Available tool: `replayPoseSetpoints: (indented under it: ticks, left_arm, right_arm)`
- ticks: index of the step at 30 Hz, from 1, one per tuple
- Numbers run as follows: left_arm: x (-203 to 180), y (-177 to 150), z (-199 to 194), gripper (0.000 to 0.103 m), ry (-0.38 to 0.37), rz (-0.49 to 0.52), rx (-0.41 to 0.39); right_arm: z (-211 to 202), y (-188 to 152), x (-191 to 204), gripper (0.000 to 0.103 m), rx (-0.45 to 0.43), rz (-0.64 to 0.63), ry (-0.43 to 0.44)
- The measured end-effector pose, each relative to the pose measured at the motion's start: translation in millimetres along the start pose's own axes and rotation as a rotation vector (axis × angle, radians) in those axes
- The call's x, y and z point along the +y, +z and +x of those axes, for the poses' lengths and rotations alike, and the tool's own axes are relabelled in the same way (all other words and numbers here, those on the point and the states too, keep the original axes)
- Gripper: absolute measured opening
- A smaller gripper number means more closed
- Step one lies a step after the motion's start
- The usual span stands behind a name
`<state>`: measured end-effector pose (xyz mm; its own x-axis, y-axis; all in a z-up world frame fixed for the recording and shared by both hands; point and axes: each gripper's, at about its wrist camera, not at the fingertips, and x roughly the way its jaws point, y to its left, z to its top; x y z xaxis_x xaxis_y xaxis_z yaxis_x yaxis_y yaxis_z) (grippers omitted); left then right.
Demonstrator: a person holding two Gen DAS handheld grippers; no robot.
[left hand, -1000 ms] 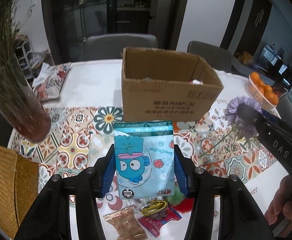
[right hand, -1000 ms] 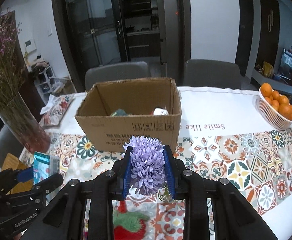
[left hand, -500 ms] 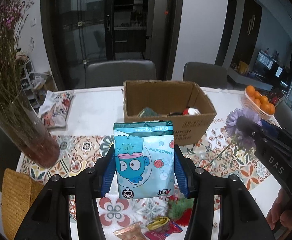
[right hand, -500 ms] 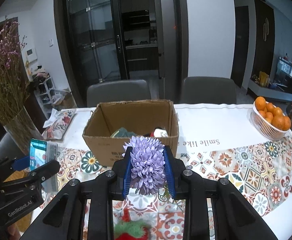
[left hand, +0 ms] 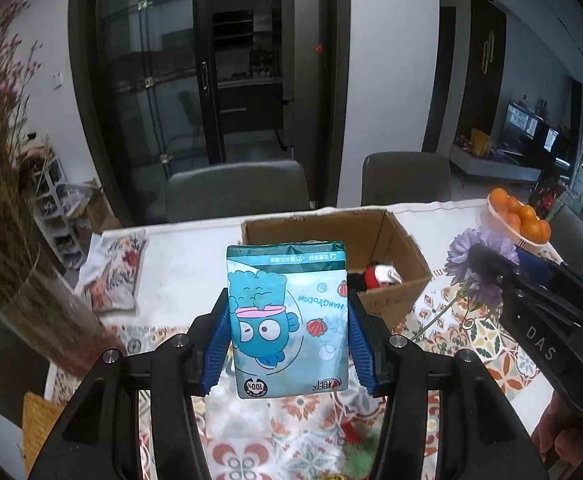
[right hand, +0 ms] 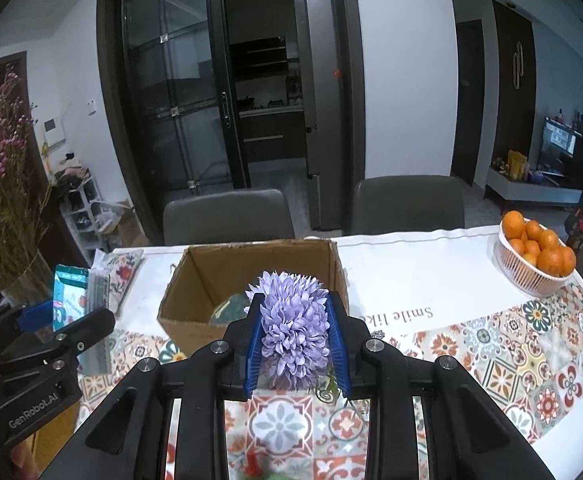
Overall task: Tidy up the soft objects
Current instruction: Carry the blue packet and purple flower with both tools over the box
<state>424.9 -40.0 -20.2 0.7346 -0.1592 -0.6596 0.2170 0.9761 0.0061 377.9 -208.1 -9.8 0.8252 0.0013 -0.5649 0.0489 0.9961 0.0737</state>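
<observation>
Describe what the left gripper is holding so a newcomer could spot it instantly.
Start at the open cardboard box on the patterned tablecloth. In front of it, the left gripper clamps a teal tissue pack. Its blue cartoon fish face distinguishes it from the purple flower in the right gripper.

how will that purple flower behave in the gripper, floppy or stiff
Probably soft: the purple flower head looks squeezed between the right hand-held gripper pads. Its thin stem trails down unsupported, so it will likely dangle and swing. It seems light and may catch on the cardboard box rim when dropped.
</observation>
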Motion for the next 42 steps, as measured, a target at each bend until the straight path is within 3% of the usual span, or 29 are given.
replayPoseSetpoints:
  ticks: [15, 24, 31, 42]
  left_arm:
    - [5, 48, 45, 0.052, -0.008, 0.027, 0.014]
    - [6, 66, 93, 0.052, -0.062, 0.038, 0.090]
    - [1, 66, 130, 0.052, -0.062, 0.066, 0.145]
    - [-9, 53, 180, 0.052, -0.067, 0.094, 0.240]
  right_arm:
    - [44, 41, 7, 0.030, 0.000, -0.034, 0.053]
    - [97, 54, -6, 0.031, 0.103, 0.012, 0.130]
    - [136, 54, -7, 0.031, 0.158, 0.051, 0.163]
    - [192, 39, -7, 0.031, 0.236, -0.001, 0.167]
